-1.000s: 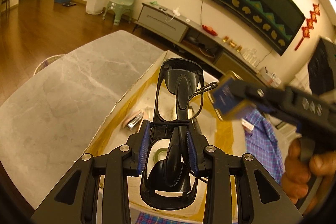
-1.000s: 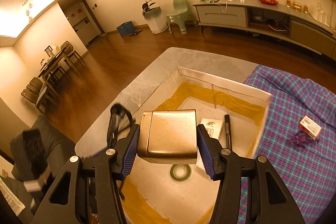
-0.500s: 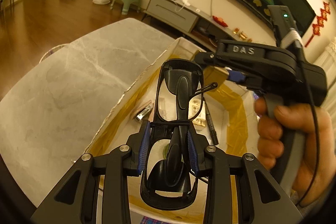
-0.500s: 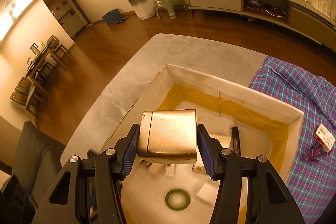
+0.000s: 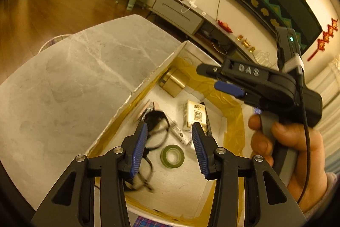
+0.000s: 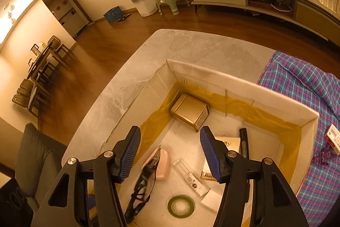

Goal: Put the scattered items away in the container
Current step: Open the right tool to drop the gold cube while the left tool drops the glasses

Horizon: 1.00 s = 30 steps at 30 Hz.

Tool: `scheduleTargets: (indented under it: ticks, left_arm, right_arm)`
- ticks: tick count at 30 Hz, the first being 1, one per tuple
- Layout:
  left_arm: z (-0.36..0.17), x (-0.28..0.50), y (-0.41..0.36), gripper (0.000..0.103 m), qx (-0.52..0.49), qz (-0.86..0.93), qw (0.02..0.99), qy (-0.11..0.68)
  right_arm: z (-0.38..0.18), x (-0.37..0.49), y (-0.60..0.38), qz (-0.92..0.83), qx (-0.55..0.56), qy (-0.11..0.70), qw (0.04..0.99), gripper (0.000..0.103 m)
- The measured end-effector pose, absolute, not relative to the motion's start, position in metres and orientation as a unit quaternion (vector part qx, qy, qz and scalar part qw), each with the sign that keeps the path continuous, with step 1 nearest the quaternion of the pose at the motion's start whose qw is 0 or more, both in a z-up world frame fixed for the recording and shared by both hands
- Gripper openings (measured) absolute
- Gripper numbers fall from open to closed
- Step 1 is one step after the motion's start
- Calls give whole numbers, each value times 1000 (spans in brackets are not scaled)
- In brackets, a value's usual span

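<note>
A white open box (image 5: 146,78) (image 6: 238,86) with yellow tape inside stands on the grey marble table. My left gripper (image 5: 169,147) is open above it. Black sunglasses (image 5: 156,131) (image 6: 141,186), blurred, lie in the box under its left finger. My right gripper (image 6: 170,154) is open above the box and shows in the left wrist view (image 5: 225,82). A gold tin (image 5: 173,83) (image 6: 190,111) lies in the far corner of the box.
The box also holds a green tape roll (image 5: 172,155) (image 6: 180,204), a carton (image 5: 195,115), a black pen (image 6: 243,142), a pink stapler (image 6: 162,163) and a clear tube (image 6: 189,174). A plaid cloth (image 6: 314,95) to the right bears a small red-and-white box (image 6: 334,138).
Both grippers have opened. The sunglasses have dropped from my left gripper into the box. The gold tin has left my right gripper and now lies in the box's far corner.
</note>
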<state>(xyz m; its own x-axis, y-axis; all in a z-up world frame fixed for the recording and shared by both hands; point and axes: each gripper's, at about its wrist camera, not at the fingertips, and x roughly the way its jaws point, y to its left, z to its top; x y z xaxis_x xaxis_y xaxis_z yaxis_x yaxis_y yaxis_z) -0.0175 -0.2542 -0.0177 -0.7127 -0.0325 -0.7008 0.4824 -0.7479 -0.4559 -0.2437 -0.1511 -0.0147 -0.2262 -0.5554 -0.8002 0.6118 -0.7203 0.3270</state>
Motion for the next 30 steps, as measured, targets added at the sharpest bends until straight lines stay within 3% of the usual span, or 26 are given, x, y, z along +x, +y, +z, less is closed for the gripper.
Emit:
scheduleTargets:
  ticks: [21,30]
  left_arm:
    - [-1,-22,-233,46,331,-896,175,240]
    - [23,-17,-200,46,271,-933,119,203]
  right_arm:
    - [15,-190,-71,-770,481,-7,419,60]
    - [10,-155,-21,-774,458,-14,437,60]
